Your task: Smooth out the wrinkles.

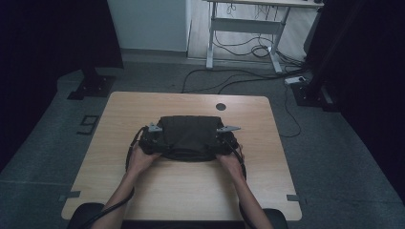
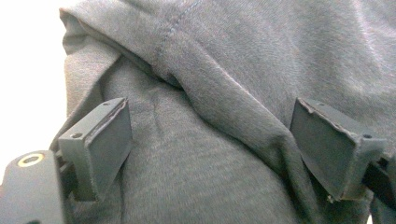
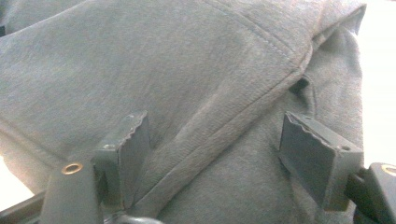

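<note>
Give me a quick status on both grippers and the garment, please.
Left gripper open, jaws astride folds. Right gripper open, same. Dark grey garment folded on table. Nothing in the way.

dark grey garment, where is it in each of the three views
High view: the dark grey garment lies folded at the table's middle, between the left gripper and right gripper.
Left gripper view: cloth spans the frame behind open jaws.
Right gripper view: cloth likewise spans the frame.
Shared landmark: a stitched, folded edge.
</note>
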